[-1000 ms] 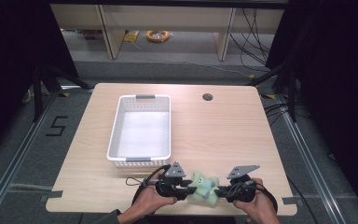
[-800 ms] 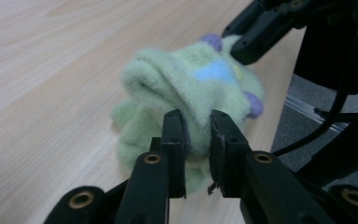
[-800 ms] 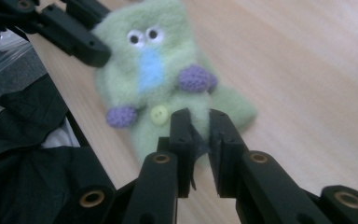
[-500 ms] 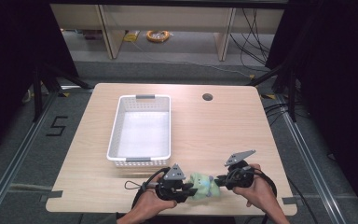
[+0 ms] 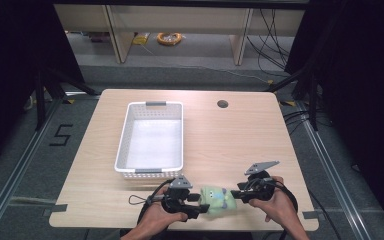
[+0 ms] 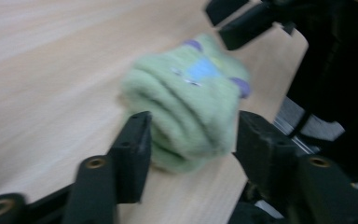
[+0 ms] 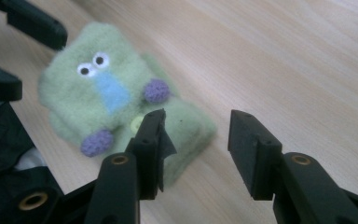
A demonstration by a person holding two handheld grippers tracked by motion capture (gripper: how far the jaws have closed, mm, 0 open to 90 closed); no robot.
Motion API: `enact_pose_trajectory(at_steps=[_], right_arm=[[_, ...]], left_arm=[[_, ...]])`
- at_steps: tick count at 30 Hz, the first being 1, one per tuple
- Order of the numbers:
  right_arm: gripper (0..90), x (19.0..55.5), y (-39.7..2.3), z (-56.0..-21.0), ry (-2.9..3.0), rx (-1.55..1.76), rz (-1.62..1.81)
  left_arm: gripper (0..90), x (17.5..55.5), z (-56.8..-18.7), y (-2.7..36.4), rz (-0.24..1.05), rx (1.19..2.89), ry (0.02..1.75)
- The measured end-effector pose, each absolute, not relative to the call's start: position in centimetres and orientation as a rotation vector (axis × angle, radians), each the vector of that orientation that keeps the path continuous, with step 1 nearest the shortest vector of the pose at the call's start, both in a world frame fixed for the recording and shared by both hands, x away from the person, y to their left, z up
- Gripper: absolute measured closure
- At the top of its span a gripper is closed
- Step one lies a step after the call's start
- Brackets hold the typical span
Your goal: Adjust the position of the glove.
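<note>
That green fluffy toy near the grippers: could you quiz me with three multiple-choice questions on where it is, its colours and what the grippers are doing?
1. Where is the green toy?
A. in the white basket
B. on the table between both grippers
C. on the floor

2. What colour is the patch under its eyes?
A. red
B. blue
C. black

3. How do the right gripper's jaws stand?
A. apart, nothing pressed
B. clamped on the basket
C. clamped on a cable

Answers: 1 B, it lies on the wood near the front edge; 2 B, the right gripper view shows blue; 3 A, bare table shows between them.
</note>
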State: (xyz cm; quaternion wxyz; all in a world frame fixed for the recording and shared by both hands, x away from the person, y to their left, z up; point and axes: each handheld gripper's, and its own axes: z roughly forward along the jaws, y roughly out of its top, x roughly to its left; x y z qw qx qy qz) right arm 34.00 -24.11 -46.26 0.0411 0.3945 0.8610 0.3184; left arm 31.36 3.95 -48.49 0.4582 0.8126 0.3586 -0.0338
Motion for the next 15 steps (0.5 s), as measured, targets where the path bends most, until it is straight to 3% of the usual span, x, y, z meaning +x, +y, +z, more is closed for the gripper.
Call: enact_pose_trajectory(at_steps=[5,15], right_arm=[[44.9,33.7,-24.3,-46.1,2.617,1.282,1.013],[42.1,33.9,-23.7,-47.4,2.632,1.331,1.02]], left_arm=[[33.5,32.2,-48.7,4.4,-0.088,1.974,0.969],[28.5,32.5,-49.2,2.3,-0.108,2.003,1.0]])
